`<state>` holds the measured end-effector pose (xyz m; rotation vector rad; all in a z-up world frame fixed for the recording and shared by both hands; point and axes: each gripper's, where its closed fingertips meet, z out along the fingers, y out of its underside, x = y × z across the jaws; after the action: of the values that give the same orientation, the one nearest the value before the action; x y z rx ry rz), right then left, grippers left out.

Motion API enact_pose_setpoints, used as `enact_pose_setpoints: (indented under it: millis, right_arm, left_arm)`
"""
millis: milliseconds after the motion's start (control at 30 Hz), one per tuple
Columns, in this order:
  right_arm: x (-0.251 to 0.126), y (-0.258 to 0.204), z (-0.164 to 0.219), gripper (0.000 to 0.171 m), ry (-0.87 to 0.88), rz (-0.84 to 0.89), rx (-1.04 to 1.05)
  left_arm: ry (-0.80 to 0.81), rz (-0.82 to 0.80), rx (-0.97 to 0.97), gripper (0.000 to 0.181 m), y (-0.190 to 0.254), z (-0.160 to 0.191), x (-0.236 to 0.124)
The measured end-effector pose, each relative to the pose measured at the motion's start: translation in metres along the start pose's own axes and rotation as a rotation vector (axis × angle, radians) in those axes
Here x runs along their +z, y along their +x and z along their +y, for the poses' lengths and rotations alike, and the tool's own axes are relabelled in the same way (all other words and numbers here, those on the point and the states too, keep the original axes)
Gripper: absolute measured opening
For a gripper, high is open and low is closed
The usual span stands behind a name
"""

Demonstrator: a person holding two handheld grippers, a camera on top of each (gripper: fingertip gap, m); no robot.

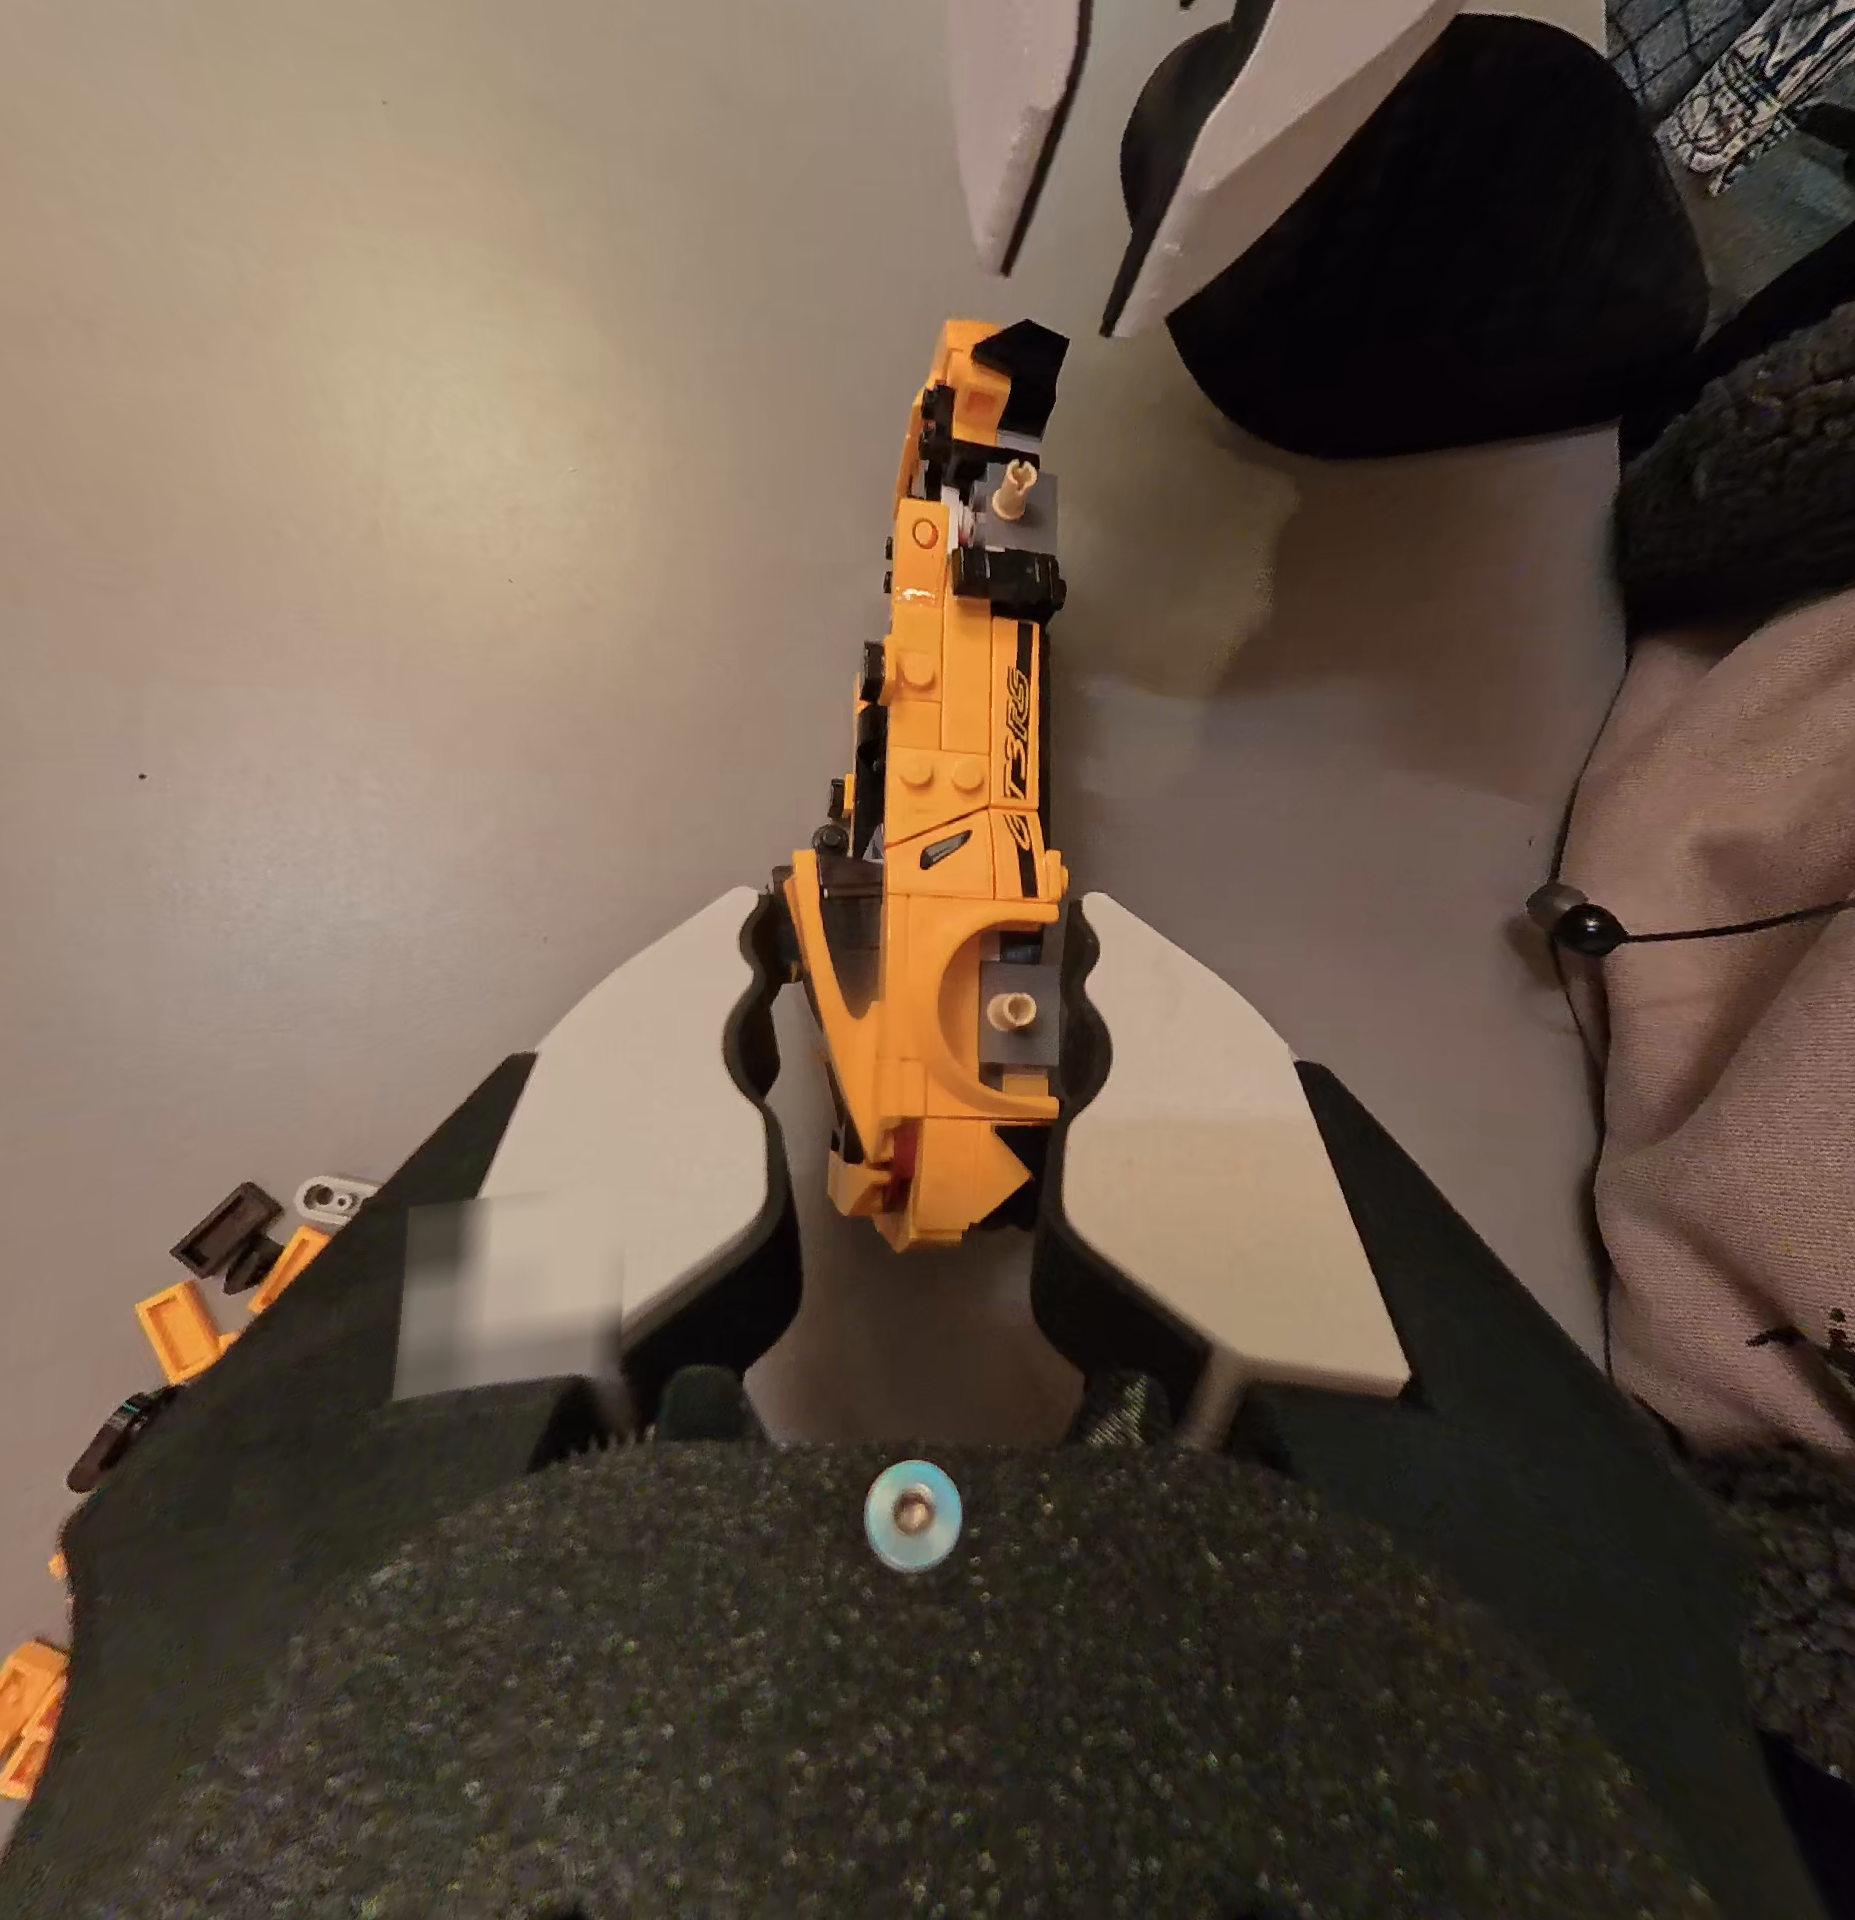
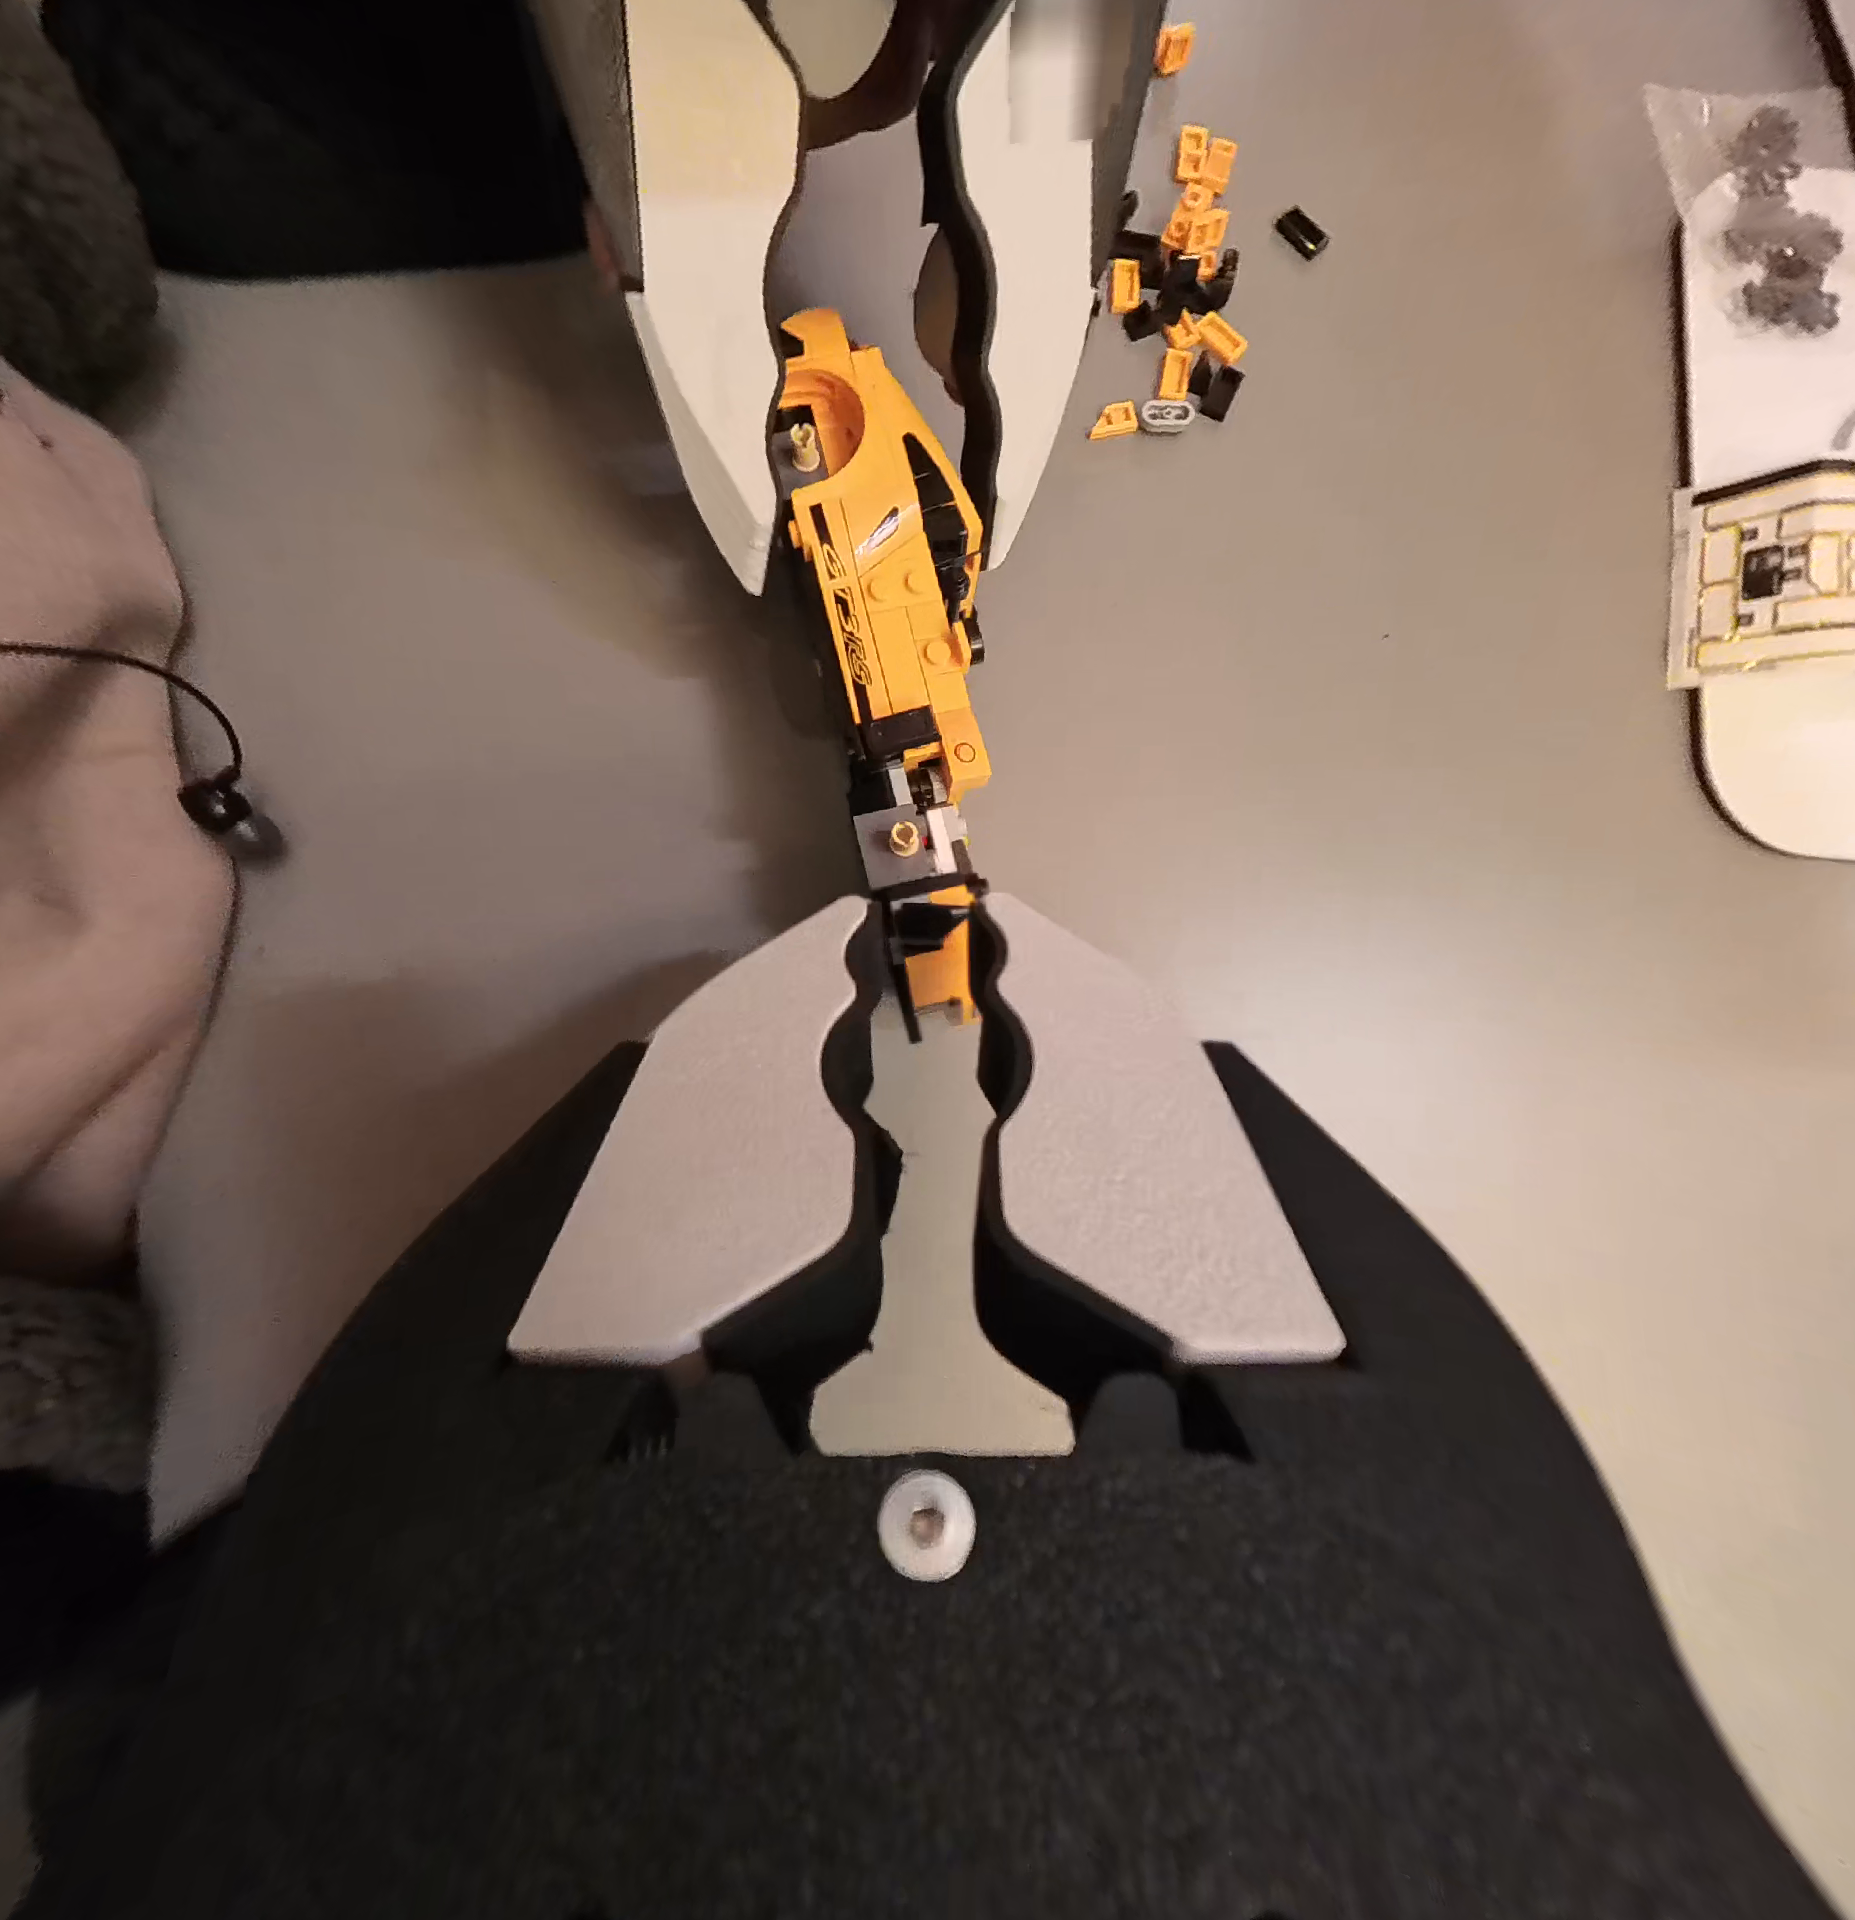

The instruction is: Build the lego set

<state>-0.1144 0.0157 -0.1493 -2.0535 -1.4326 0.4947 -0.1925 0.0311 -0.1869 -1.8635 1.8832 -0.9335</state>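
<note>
Left gripper (image 1: pixel 918 997) jaws are clamping the wheel-arch end of the orange-and-black brick-built car body (image 1: pixel 954 790), which is being held on its side above the grey bench (image 1: pixel 383 623). Right gripper (image 2: pixel 928 971) jaws are closing around the opposite end; firm contact cannot be confirmed.

Handling judgement: light and rigid, but stud joints are likely separating under twist. Gripping the solid wheel-arch block, not the tan axle pins (image 1: pixel 1016 1010), is looking safest.

The car's far side and underside are hidden. Loose orange and black small bricks (image 2: pixel 1188 281) are lying apart on the bench; the clear bag's (image 2: pixel 1764 218) contents are blurring out.
</note>
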Motion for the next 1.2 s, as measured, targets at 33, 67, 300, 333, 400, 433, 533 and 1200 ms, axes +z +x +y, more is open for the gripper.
enact_pose_setpoints:
  millis: [33, 67, 300, 333, 400, 433, 533, 1200]
  right_arm:
    - [0.0003, -0.001, -0.0004, 0.013, 0.004, 0.007, 0.025]
    - [0.0011, -0.0011, -0.0001, 0.013, -0.001, 0.017, 0.046]
    - [0.0062, -0.0015, 0.0039, 0.011, -0.029, 0.029, 0.102]
    - [0.0062, -0.0017, 0.0039, 0.01, -0.025, 0.025, 0.105]
    - [0.006, -0.0023, 0.0039, 0.008, -0.02, 0.015, 0.1]
    - [0.0059, -0.0026, 0.004, 0.008, -0.017, 0.01, 0.09]
    - [0.0057, -0.0042, 0.0042, 0.008, -0.018, -0.008, 0.06]
    - [0.0062, -0.0064, 0.0053, 0.007, -0.033, -0.124, 0.134]
  left_arm:
    - [0.002, 0.0, 0.001, 0.051, 0.0, 0.0, 0.0]
    - [0.003, -0.001, 0.003, 0.051, 0.0002, -0.0001, 0.0]
    - [0.012, 0.001, 0.006, 0.051, 0.0009, 0.0003, -0.0003]
    - [0.013, 0.002, 0.007, 0.051, 0.0009, 0.0003, -0.0004]
    - [0.016, 0.004, 0.007, 0.051, 0.0008, 0.0003, -0.0004]
    - [0.017, 0.006, 0.008, 0.051, 0.0008, 0.0002, -0.0004]
    - [0.023, 0.013, 0.012, 0.051, 0.0009, 0.0001, -0.0003]
    - [0.028, 0.026, -0.016, 0.051, 0.0007, 0.0002, 0.0]
